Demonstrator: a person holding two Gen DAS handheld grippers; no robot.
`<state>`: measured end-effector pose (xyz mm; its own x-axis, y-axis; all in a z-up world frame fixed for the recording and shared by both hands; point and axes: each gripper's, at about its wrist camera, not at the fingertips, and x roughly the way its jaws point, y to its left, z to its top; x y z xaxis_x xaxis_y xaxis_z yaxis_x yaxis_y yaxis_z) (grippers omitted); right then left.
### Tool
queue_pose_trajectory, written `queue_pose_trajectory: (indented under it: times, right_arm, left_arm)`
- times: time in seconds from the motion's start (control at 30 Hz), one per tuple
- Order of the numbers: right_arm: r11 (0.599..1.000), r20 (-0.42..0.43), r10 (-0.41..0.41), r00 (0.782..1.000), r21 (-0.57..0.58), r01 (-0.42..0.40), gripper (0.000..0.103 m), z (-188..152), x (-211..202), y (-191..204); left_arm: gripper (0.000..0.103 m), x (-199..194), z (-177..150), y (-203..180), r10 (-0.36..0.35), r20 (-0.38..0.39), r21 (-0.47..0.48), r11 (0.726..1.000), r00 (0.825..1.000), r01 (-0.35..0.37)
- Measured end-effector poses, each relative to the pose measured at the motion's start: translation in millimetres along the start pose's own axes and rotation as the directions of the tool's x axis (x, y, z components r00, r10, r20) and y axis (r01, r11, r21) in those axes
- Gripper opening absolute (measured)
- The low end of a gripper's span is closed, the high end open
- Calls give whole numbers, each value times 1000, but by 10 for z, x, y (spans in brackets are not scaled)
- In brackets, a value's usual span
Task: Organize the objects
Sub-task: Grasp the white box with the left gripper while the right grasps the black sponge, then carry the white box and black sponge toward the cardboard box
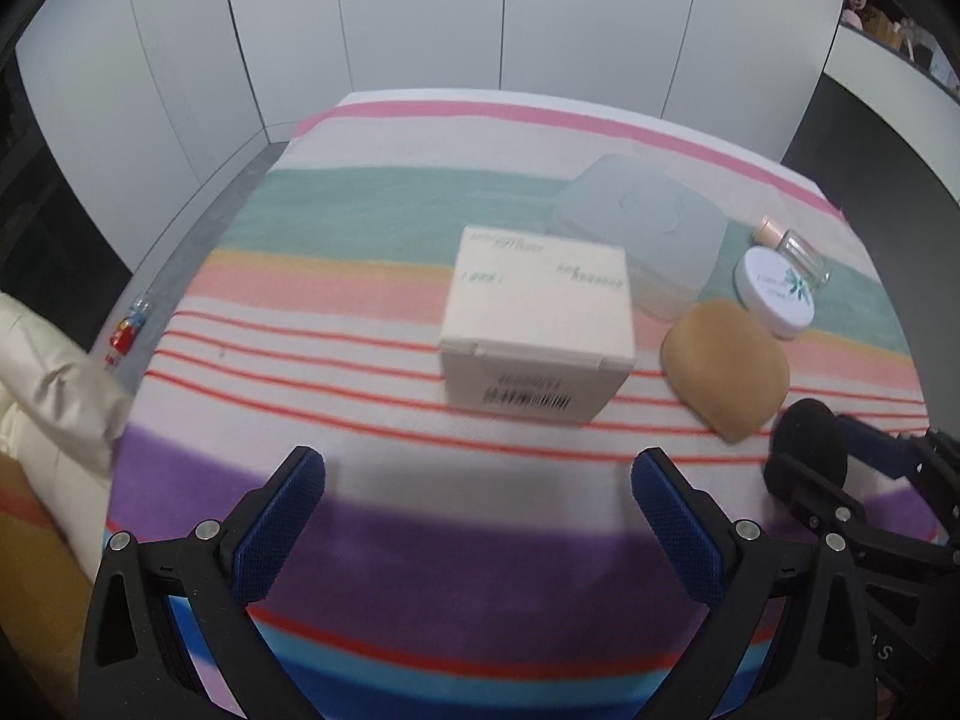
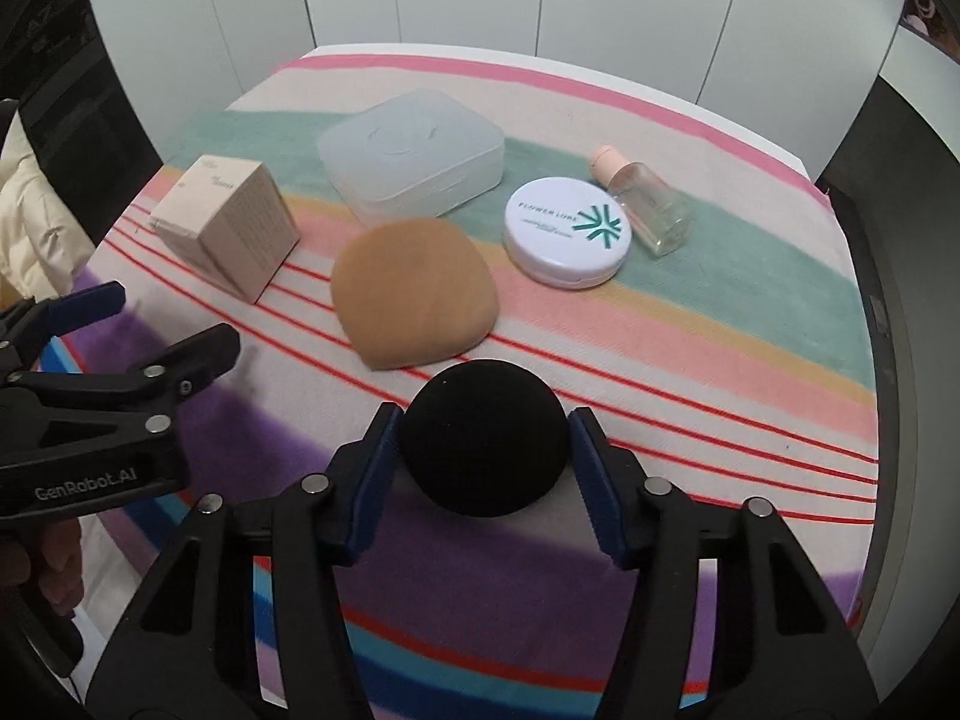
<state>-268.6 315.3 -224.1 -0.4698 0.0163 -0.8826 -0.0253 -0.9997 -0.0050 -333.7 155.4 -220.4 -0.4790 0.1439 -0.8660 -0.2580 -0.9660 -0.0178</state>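
Your right gripper [image 2: 486, 456] has its jaws closed on a black round sponge [image 2: 485, 438], holding it just above the striped cloth [image 2: 690, 312] that covers the desk, at the near side. Your left gripper [image 1: 478, 516] hovers to the left of it with its jaws wide apart and nothing between them; in the right wrist view it [image 2: 150, 330] shows at the left edge.

Just beyond the black sponge lies a tan teardrop-shaped sponge [image 2: 414, 291], flat on the cloth. To its left stands a cream carton box [image 2: 225, 225] with a barcode on one face. Behind the tan sponge sits a frosted plastic case [image 2: 411, 153], lid closed. To the right of the tan sponge rests a white round compact [image 2: 567, 231] with green lettering, and touching or just beside its far right edge lies a small clear bottle [image 2: 645, 204] with a pink cap, on its side.
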Motion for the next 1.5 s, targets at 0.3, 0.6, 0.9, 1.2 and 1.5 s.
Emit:
queue_pose_trajectory:
  times: [0.3,0.6,0.9,1.2,1.5]
  right_arm:
    - [999,6,-12,1000,44,11,55,54,-2,-156]
    - [998,8,-10,1000,68,9,55,105,-235,-228]
    - [996,34,-25,999,86,22,55,247,-686,-228]
    - [994,58,-27,998,109,20,55,287,-1345,-195]
    - [995,101,-7,995,105,-4,55,142,-1994,-63]
  left_arm:
    - [75,154,261,-94,1,13,2,1000,1000,-1]
    - [53,-36,317,-36,-22,-8,-58,998,1000,21]
    - [52,-607,345,-73,-40,9,-37,998,999,40]
    - [52,-1272,257,-67,-51,30,-37,998,998,53]
    - [52,-2020,111,-82,-59,78,-26,998,995,61]
